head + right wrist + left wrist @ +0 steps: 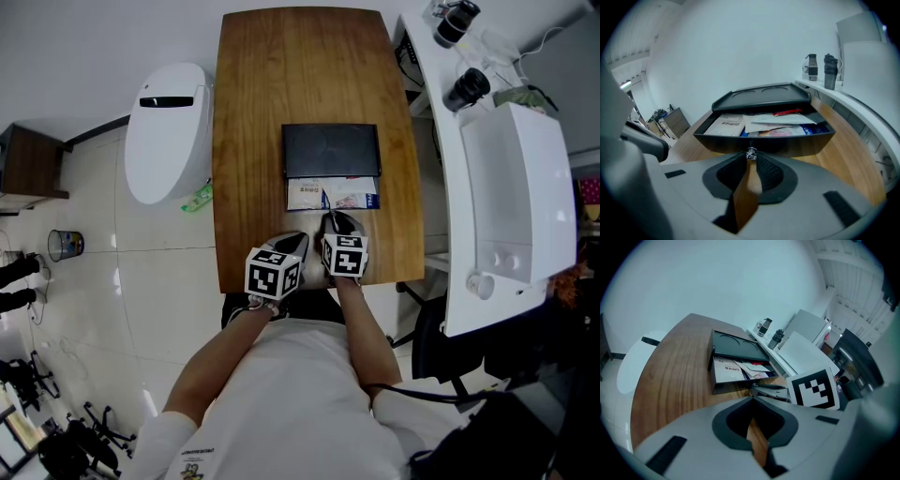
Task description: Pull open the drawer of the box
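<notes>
A black box (331,150) lies flat on the wooden table (253,141), and its drawer (333,194) stands pulled out toward me, showing papers and packets (761,125). My right gripper (331,217) is at the drawer front, its jaws shut on the small metal knob (751,153). My left gripper (298,240) hovers beside it near the table's front edge, jaws shut with nothing in them (752,399). In the left gripper view the open drawer (740,373) sits ahead and the right gripper's marker cube (813,389) is at the right.
A white rounded appliance (167,131) stands left of the table. To the right is a white desk (441,178) with two dark bottles (467,89) and a white machine (516,187). A small bin (66,245) is on the floor at far left.
</notes>
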